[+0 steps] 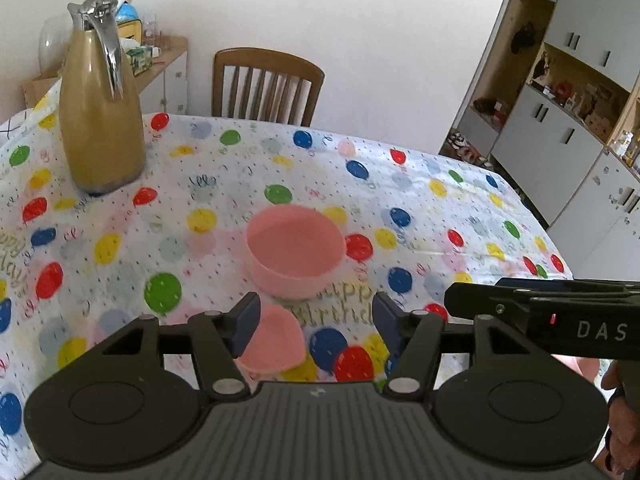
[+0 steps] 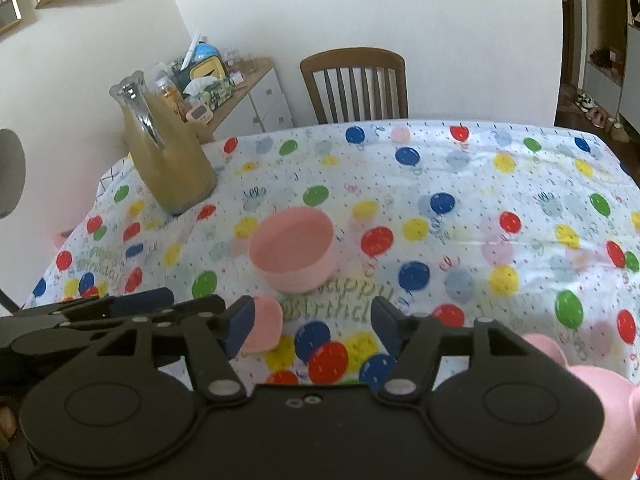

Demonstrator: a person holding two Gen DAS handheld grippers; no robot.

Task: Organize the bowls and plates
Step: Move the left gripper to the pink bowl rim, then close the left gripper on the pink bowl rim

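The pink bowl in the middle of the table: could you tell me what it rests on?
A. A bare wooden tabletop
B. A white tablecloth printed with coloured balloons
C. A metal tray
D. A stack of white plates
B: the pink bowl sits upright directly on the balloon-print tablecloth, just beyond the "Happy Birthday" lettering, with no plate or tray under it.

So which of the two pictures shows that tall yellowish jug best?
The left wrist view: the jug stands large and near, its chrome lid and handle sharp, its base clear on the balloon tablecloth. The right wrist view shows the jug whole too, but smaller, leaning and blurrier.
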